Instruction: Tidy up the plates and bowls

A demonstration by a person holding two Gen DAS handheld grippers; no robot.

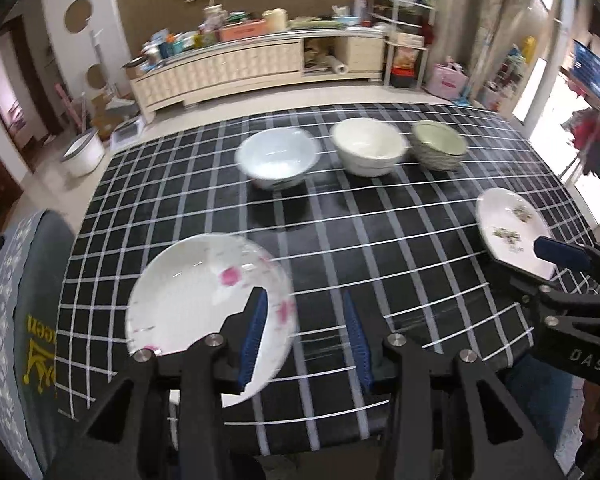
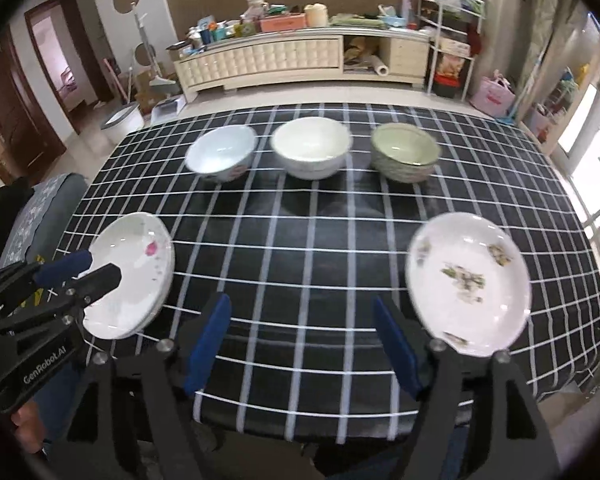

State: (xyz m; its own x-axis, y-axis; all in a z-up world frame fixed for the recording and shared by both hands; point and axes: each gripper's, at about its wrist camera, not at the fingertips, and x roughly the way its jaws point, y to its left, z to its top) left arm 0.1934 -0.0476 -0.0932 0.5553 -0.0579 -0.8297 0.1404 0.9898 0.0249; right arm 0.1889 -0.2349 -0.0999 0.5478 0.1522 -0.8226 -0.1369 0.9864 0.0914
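In the left wrist view, the left gripper (image 1: 306, 332) has its jaws apart and holds nothing; it hangs over the checked tablecloth (image 1: 380, 240), with the pink-flower plate (image 1: 204, 304) just at its left finger. Three bowls stand in a row at the far side: the pale blue bowl (image 1: 278, 158), the white bowl (image 1: 368, 146) and the green bowl (image 1: 438, 145).

In the right wrist view, the right gripper (image 2: 302, 340) is also spread wide and empty. The green-flower plate (image 2: 468, 284) lies just beside its right finger.
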